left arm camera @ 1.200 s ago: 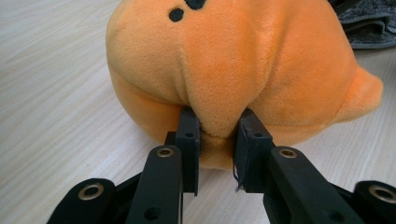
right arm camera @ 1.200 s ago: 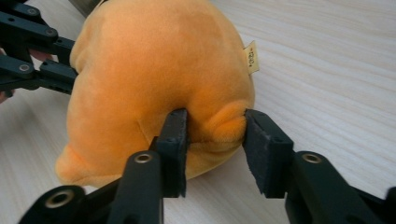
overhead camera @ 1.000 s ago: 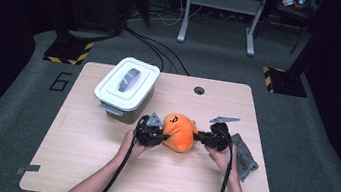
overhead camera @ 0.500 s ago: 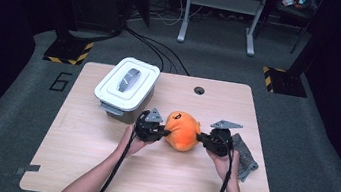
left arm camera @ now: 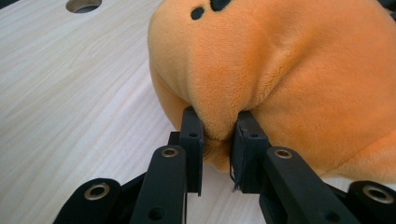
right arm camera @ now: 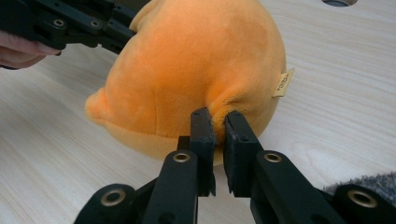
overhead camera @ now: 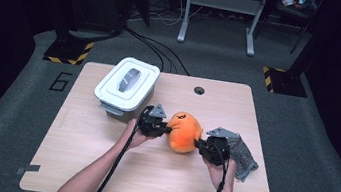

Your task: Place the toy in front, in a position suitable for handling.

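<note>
Left gripper (left arm camera: 217, 135): jaws pressed together on a fold of the orange plush toy (left arm camera: 280, 79); the pinched fabric bulges between the pads, and the toy's far side is cut off by the frame edges. Right gripper (right arm camera: 219, 128): jaws likewise clamped on a pucker of plush at the toy's opposite side, near a small tan label (right arm camera: 282, 84) whose print is too small to read.

In the high view the toy (overhead camera: 183, 130) sits near the middle of the wooden table (overhead camera: 98, 166), held between the left gripper (overhead camera: 166, 128) and the right gripper (overhead camera: 198, 144); whether its underside touches the tabletop cannot be told.

A white lidded box (overhead camera: 125, 85) stands beyond the left gripper. A grey cloth (overhead camera: 242, 156) lies partly hidden behind the right gripper.
</note>
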The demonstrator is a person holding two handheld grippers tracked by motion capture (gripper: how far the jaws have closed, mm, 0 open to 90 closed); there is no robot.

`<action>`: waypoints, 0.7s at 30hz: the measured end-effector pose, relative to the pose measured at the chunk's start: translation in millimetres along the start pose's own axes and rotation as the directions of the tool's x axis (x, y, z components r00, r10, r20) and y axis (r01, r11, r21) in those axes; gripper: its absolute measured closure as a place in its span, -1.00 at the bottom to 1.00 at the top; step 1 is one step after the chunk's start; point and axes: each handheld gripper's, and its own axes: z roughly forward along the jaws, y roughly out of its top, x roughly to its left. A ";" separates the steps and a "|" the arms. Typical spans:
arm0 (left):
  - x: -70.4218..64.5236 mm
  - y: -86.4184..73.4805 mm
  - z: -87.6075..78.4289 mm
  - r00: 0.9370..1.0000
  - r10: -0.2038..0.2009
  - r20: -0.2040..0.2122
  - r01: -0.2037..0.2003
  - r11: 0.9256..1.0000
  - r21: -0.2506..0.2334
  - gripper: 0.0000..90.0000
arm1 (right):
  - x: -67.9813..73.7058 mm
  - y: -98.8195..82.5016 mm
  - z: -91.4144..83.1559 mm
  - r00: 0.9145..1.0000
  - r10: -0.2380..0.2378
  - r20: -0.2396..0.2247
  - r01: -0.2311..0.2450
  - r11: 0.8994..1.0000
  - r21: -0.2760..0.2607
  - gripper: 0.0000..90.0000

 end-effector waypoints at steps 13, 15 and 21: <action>3.7 -8.3 3.2 0.999 -0.052 -0.014 0.052 0.999 0.001 0.31 | -5.9 -14.9 11.7 0.999 0.042 -0.005 -0.042 0.999 0.024 0.81; 4.6 -12.3 -1.4 0.997 -0.074 -0.028 0.074 0.997 -0.009 0.19 | -7.2 -16.0 11.5 0.999 0.049 -0.007 -0.049 0.999 0.022 0.80; -4.7 -29.2 -16.2 0.988 -0.150 -0.040 0.148 0.988 -0.051 -0.28 | -5.1 -16.7 10.5 0.998 0.059 0.008 -0.059 0.998 0.013 0.79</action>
